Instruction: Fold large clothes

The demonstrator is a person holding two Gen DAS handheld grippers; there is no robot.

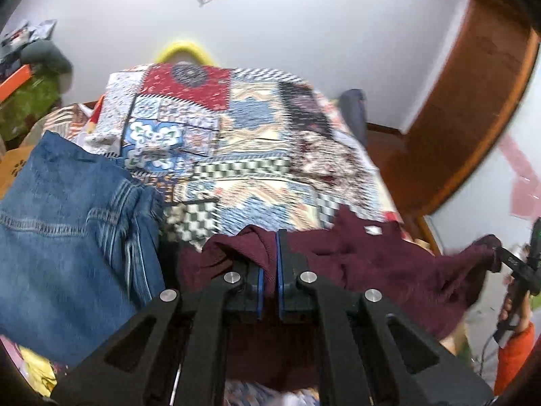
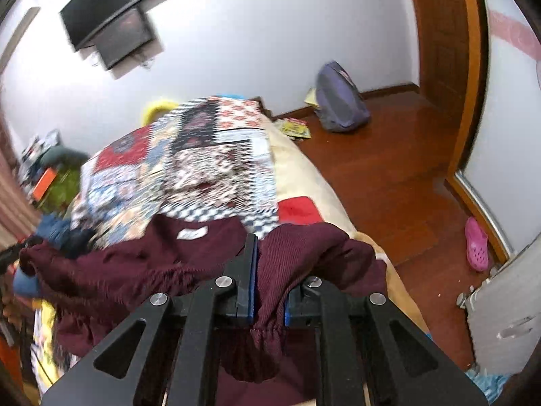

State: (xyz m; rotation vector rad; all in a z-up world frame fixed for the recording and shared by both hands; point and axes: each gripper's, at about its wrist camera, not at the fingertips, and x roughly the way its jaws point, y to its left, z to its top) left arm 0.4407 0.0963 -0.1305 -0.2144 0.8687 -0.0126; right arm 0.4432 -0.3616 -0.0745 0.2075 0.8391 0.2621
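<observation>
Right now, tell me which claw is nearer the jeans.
Left. The left claw grips the maroon garment right beside the jeans; the right claw holds the garment's far end.

Patchwork quilt (image 1: 236, 142) covers bed. Black screen (image 2: 108, 23) mounted on white wall. Grey-purple backpack (image 2: 339, 101) sits on wooden floor (image 2: 382, 176). Pink clog (image 2: 476, 243) beside door frame (image 2: 470, 67).

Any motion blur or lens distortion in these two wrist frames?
Left wrist: patchwork bedspread smeared, door frame bowed by fisheye, left gripper sharp on the maroon garment. Right wrist: wall screen ghosted double, right gripper crisp.
</observation>
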